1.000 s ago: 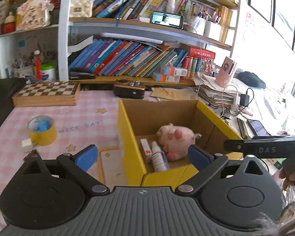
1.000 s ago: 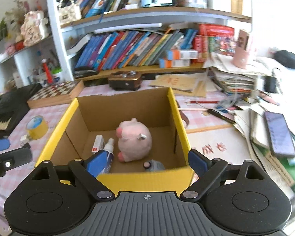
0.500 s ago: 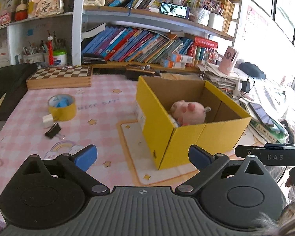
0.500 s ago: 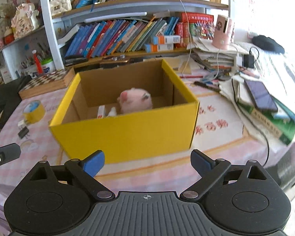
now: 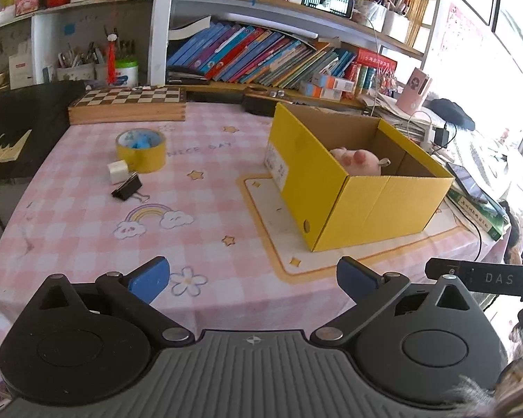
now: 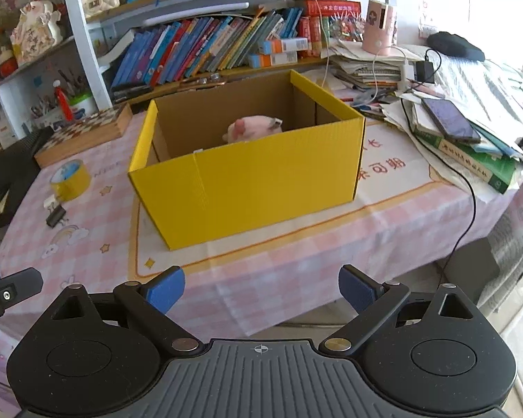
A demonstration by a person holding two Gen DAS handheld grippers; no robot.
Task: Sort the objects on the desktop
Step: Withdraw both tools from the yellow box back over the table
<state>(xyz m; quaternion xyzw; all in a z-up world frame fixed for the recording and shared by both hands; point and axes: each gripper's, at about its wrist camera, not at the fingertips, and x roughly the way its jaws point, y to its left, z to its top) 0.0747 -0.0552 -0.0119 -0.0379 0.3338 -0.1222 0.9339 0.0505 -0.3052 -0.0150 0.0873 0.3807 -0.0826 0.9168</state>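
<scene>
On the desk: pink checked tablecloth (image 5: 87, 216) with stars, a rainbow and a flower printed on it. Bookshelf (image 5: 261, 52) at 12 o'clock, packed with leaning books; papers, a cable and a phone (image 6: 449, 120) piled at 2 o'clock in the right wrist view.

Counts:
- 1 yellow box (image 5: 376, 202), open top, standing on the cloth right of centre in the left wrist view.
- 1 pink plush toy (image 5: 357, 162) inside the box, only its top showing over the wall.
- 1 yellow tape roll (image 5: 141, 149) at 11 o'clock, out on the cloth, well apart from the box.
- 1 small white cube (image 5: 118, 171) touching the roll's near side.
- 1 black binder clip (image 5: 127, 190) just beside the cube.
- 1 chessboard (image 5: 129, 102) at the far edge.

Left gripper (image 5: 252, 277): blue fingers wide apart, nothing between them, hanging over the near edge of the cloth. Right gripper (image 6: 261, 287): fingers likewise apart and empty, off the near edge of the desk.

Against 1 second ago: both grippers have drawn back and away from the box. Bottles seen then on the box floor are now hidden behind its wall. Tape roll, cube and clip look unmoved.
</scene>
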